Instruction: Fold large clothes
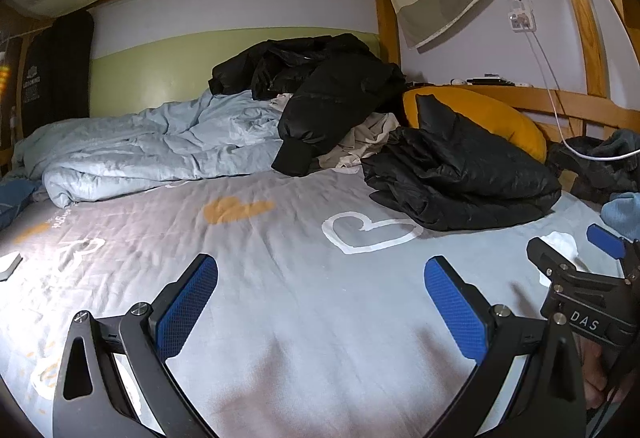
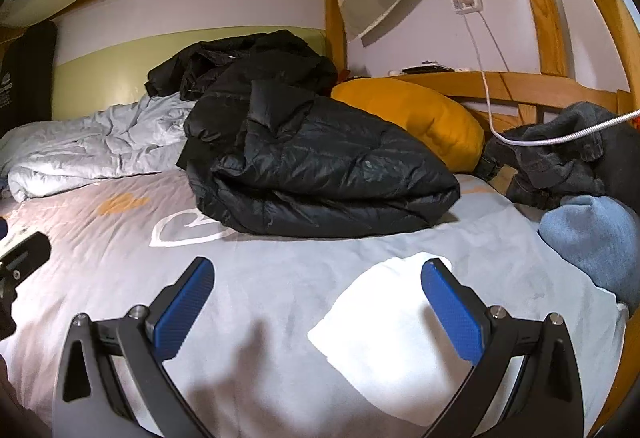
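A folded black puffer jacket (image 1: 460,178) lies on the grey bed sheet (image 1: 280,238) at the far right; in the right wrist view the jacket (image 2: 320,174) lies straight ahead. A heap of other black jackets (image 1: 320,86) sits behind it on the duvet, also seen in the right wrist view (image 2: 240,70). My left gripper (image 1: 320,302) is open and empty, low over the sheet. My right gripper (image 2: 318,302) is open and empty, over the sheet near a white cloth (image 2: 384,338). The right gripper also shows at the right edge of the left wrist view (image 1: 576,250).
A crumpled pale blue duvet (image 1: 140,150) lies at the back left. An orange pillow (image 2: 420,118) leans on the wooden bed frame (image 2: 520,86). Dark and blue jeans (image 2: 580,198) are piled at the right. A white cable (image 2: 492,110) hangs from a wall socket.
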The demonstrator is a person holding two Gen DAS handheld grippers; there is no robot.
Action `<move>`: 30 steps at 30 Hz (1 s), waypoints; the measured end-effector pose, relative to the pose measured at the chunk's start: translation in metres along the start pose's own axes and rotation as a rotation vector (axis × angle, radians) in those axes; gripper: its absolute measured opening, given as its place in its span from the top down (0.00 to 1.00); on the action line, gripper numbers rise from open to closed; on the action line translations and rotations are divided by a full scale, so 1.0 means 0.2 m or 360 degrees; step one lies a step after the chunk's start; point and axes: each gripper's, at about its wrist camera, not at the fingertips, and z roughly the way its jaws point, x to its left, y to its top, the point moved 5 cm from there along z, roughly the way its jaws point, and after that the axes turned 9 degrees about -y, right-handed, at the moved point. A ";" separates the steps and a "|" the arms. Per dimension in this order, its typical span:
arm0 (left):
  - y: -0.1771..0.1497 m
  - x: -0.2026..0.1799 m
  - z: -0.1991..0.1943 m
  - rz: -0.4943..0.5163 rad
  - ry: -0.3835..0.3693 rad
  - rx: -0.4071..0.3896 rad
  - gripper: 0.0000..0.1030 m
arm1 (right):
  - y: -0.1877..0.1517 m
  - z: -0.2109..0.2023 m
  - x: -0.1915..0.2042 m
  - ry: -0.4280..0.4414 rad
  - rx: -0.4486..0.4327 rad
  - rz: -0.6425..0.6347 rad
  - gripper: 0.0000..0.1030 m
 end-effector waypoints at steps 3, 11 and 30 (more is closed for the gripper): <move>0.00 -0.01 -0.01 0.0012 0.0018 -0.0020 0.00 | 0.00 0.00 0.01 0.0007 0.0001 -0.0014 0.00; 0.00 0.00 -0.01 -0.0010 0.0017 0.0002 0.00 | 0.00 0.01 0.01 0.0004 0.0007 -0.0012 0.00; 0.00 0.02 0.00 -0.0012 0.0045 0.0038 0.00 | 0.00 0.03 0.02 -0.0030 0.0047 -0.0018 0.00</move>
